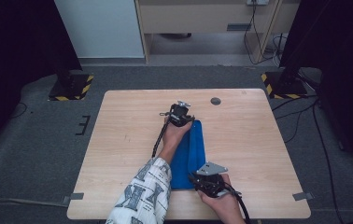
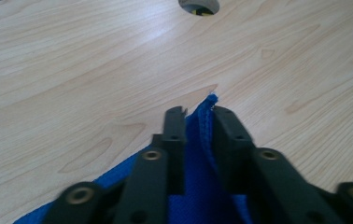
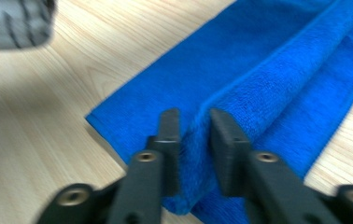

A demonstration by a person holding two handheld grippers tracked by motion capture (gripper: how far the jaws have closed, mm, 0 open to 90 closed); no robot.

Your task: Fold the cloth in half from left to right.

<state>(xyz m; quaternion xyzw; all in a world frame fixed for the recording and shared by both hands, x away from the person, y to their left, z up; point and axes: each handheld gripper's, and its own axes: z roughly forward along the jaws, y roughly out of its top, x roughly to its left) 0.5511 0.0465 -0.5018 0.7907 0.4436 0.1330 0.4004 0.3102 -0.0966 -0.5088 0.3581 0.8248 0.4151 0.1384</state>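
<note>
On the pale wooden bench (image 1: 132,135), a bright blue terry-cloth towel (image 1: 191,154) lies as a long narrow strip running from the near edge toward the middle, apparently already folded lengthwise (a raised fold runs along it in the right gripper view). The left claw (image 2: 198,116) is clamped on the towel's far corner, the right claw (image 3: 194,122) pinched on the raised fold at the near end. Judging from this, one fold looks done; what seems left is bringing the ends together and laying the cloth flat, then letting go.
</note>
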